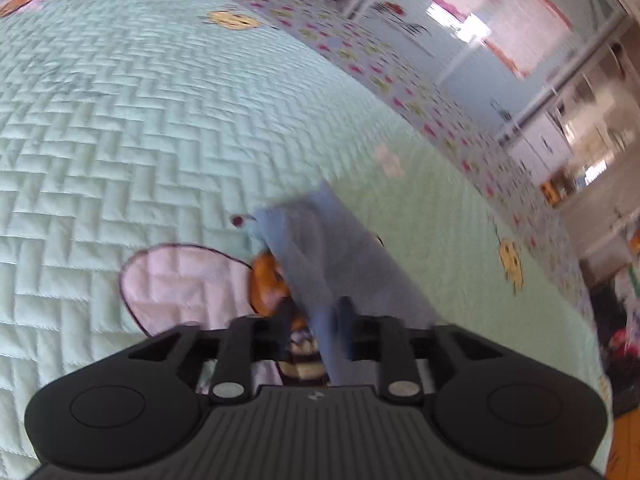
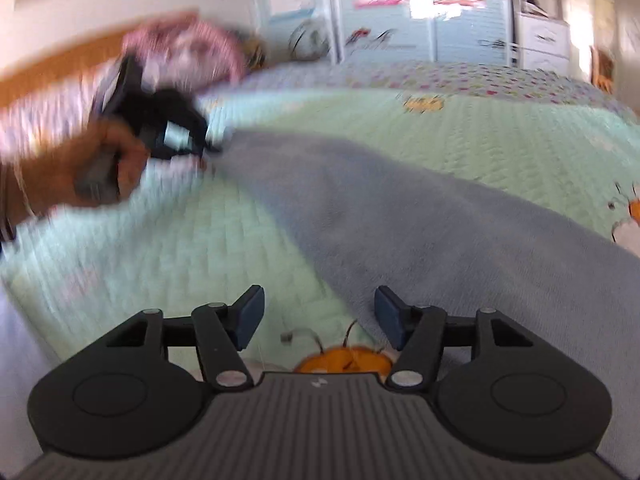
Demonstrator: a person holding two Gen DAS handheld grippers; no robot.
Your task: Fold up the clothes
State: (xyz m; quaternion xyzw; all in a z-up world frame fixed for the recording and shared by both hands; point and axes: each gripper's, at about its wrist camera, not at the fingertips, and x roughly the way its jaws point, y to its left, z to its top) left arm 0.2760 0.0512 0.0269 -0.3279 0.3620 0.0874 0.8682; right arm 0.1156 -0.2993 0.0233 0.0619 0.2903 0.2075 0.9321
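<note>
The blue cloth [image 2: 400, 208] lies across the quilt [image 2: 520, 152], soft, light and floppy; best pinched at corners. The left gripper [image 1: 316, 328] seems clamped on one edge, though blurred. The right gripper [image 2: 320, 316] hangs apart, empty.

Mint quilted bedspread [image 1: 140, 120], bee appliqué [image 1: 264, 284]; white drawers [image 2: 544, 44].

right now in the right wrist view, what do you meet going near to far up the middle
right gripper, fingers apart with nothing between → orange bee patch → grey-blue cloth → mint quilt → dotted bedding → blue closet doors
</note>
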